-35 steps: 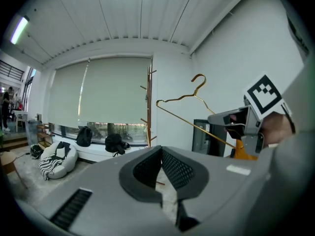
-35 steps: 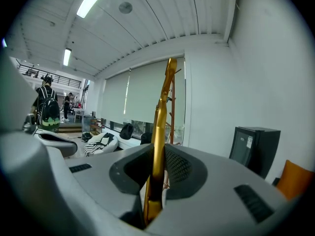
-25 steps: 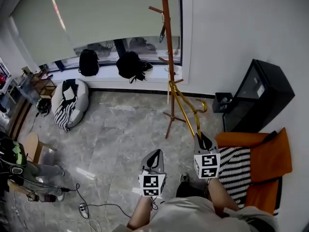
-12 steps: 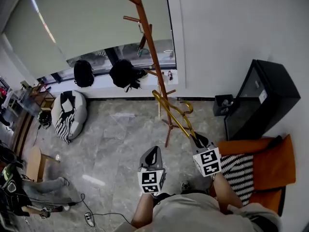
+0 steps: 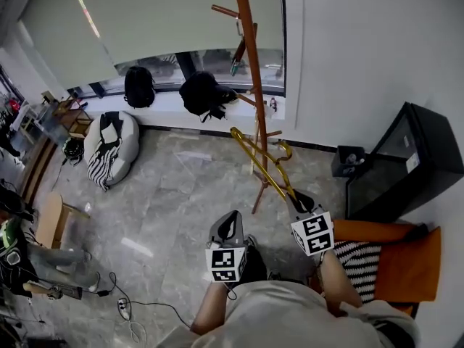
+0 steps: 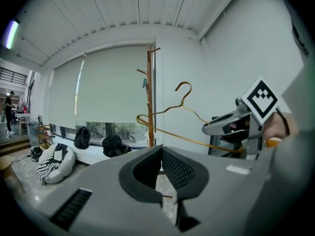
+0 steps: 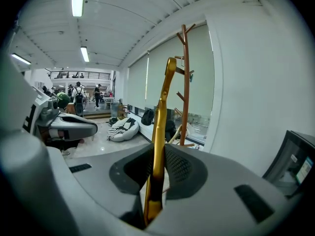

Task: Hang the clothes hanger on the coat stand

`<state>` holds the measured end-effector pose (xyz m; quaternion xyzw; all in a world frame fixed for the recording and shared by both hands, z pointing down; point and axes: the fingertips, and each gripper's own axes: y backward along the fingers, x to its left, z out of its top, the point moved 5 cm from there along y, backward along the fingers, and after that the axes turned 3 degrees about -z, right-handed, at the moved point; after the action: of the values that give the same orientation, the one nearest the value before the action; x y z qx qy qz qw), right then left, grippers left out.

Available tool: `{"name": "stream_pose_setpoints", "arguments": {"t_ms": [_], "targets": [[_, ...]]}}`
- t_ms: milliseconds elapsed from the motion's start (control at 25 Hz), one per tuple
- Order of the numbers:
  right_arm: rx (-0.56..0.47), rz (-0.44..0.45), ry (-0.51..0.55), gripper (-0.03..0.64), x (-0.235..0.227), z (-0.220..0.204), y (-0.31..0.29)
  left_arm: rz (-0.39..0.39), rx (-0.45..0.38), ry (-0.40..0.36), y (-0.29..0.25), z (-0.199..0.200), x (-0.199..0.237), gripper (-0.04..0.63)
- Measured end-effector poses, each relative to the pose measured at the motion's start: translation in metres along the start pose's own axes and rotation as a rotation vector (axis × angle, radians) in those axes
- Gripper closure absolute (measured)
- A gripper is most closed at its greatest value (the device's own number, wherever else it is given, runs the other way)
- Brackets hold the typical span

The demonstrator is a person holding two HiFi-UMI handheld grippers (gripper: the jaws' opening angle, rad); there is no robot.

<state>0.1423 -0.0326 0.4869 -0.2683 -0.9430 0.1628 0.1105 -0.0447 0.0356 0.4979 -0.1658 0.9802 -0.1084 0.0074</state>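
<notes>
The wooden coat stand [image 5: 249, 85] rises by the window, its pegs high up. A gold wire hanger [image 5: 259, 167] sticks out from my right gripper [image 5: 298, 202], which is shut on one end of it. The hanger's far end lies close beside the pole, its hook [image 5: 283, 151] apart from any peg. In the right gripper view the gold bar [image 7: 160, 132] runs up between the pads of that gripper [image 7: 157, 149], with the stand [image 7: 185, 82] behind. My left gripper [image 5: 231, 222] is shut and holds nothing. The left gripper view shows that gripper [image 6: 160, 149], the hanger [image 6: 187, 135] and the stand [image 6: 149, 97].
A black cabinet [image 5: 407, 167] stands at the right wall, with an orange seat and striped cushion [image 5: 395, 261] below it. A small black bin [image 5: 349, 161] sits by the wall. Two black backpacks [image 5: 203, 94] rest on the sill. A beanbag [image 5: 110, 148] and floor cables [image 5: 125, 309] lie left.
Both grippers have travelled across the room with the person, and the view has shifted. The hanger stays in the right gripper and its far end now lies nearer the stand's pole.
</notes>
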Motion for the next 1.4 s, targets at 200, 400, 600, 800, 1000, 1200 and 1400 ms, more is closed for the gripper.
{"name": "stream_pose_setpoints", "arguments": {"t_ms": [200, 400, 600, 800, 1000, 1200, 1400], "targets": [[0.006, 0.018, 0.034, 0.567, -0.008, 0.014, -0.037, 0.018, -0.022, 0.027, -0.031, 0.005, 0.024, 0.584], [0.066, 0.05, 0.052, 0.566, -0.019, 0.033, -0.083, 0.015, -0.063, -0.014, -0.067, 0.024, 0.045, 0.584], [0.079, 0.057, 0.051, 0.566, -0.023, 0.053, -0.116, -0.006, -0.052, -0.002, -0.095, 0.031, 0.066, 0.584], [0.09, 0.048, 0.057, 0.566, -0.028, 0.061, -0.147, -0.025, -0.046, 0.019, -0.124, 0.031, 0.091, 0.584], [0.091, 0.045, 0.05, 0.566, -0.035, 0.066, -0.167, -0.046, -0.049, 0.031, -0.147, 0.031, 0.102, 0.584], [0.093, 0.036, 0.035, 0.566, -0.036, 0.074, -0.183, -0.071, -0.045, 0.036, -0.159, 0.032, 0.115, 0.584], [0.107, 0.033, 0.026, 0.566, -0.037, 0.073, -0.193, -0.086, -0.044, 0.046, -0.169, 0.031, 0.123, 0.584]]}}
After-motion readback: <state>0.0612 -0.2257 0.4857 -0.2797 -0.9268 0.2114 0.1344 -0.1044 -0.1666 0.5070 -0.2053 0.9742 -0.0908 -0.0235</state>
